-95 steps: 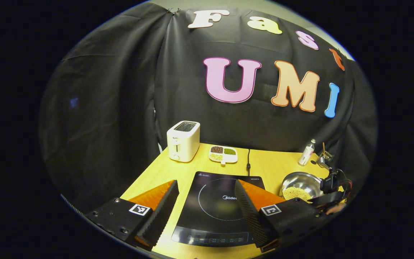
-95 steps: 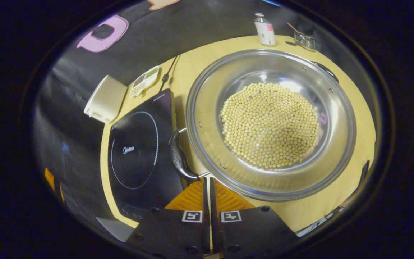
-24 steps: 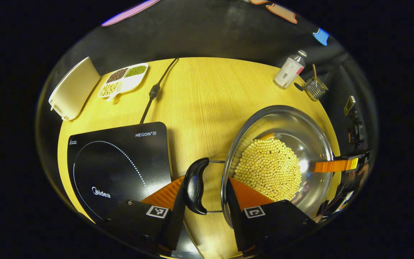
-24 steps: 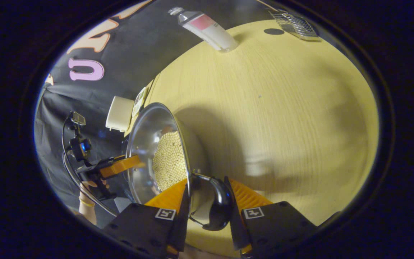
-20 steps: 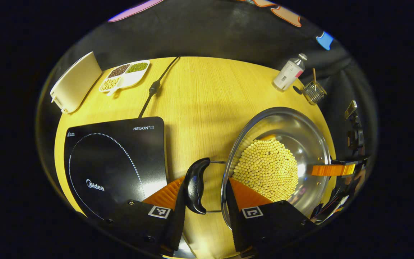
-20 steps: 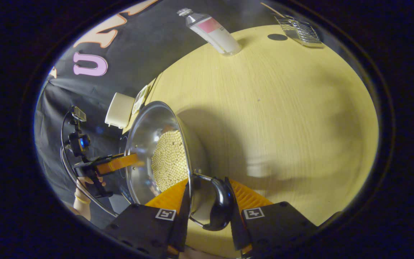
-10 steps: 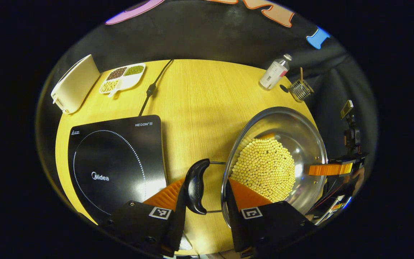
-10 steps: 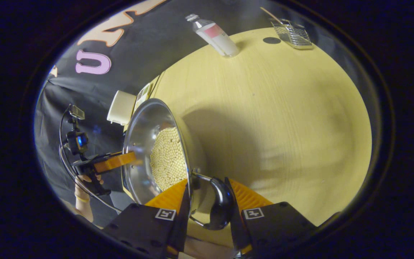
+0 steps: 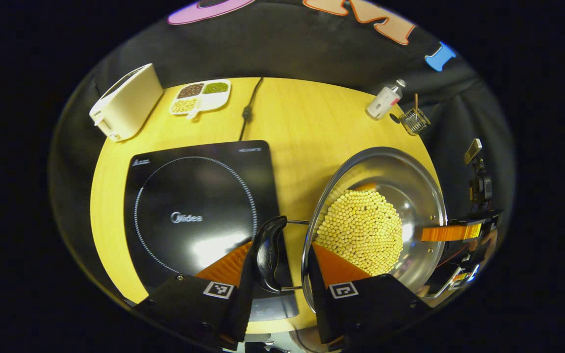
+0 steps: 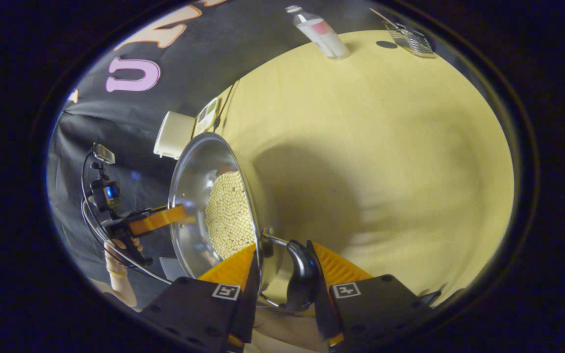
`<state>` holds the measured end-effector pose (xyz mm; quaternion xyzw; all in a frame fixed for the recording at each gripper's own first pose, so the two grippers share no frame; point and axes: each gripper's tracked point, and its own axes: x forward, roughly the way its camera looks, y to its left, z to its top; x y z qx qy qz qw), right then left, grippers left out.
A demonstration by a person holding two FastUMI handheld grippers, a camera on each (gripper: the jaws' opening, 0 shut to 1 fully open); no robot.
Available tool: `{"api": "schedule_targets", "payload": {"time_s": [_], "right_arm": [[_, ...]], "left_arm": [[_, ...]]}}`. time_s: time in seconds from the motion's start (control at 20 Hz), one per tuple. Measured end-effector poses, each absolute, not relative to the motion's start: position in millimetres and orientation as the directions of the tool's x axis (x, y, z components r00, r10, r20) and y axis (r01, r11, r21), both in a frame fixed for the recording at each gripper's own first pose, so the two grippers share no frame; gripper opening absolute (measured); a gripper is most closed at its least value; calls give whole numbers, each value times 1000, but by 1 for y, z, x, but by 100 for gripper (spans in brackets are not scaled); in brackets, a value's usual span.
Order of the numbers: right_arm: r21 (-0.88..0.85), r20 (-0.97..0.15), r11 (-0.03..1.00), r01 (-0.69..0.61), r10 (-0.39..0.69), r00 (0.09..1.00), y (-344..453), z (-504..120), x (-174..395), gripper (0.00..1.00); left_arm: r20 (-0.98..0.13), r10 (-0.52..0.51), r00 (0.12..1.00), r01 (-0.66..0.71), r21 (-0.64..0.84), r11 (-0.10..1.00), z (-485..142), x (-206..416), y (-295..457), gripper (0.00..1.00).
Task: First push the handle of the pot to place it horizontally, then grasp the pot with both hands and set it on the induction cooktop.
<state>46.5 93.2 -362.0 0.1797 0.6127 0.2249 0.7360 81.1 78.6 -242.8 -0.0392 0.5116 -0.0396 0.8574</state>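
Both grippers point(image 9: 276, 267) point(image 10: 280, 274) clamp the pot point(image 9: 412, 186), right of the cooktop point(image 9: 165, 196); tilting could spill beans point(image 9: 363, 230).

Pot point(image 9: 385, 215) now carried leftward, its left handle point(image 9: 267, 255) over induction cooktop point(image 9: 199, 211) edge, formerly over bare table point(image 9: 312, 122)
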Motion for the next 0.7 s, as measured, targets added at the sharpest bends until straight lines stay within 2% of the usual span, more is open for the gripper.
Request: {"api": "schedule_targets", "payload": {"time_s": [0.25, 0.7], "right_arm": [[544, -815, 828, -137, 560, 148, 155, -353, 27, 47], [535, -811, 832, -148, 555, 185, 265, -368, 24, 46]], "left_arm": [[-871, -86, 484, 10, -93, 996, -229, 64, 140, 56], [-866, -34, 498, -4, -42, 999, -230, 61, 251, 56]]}}
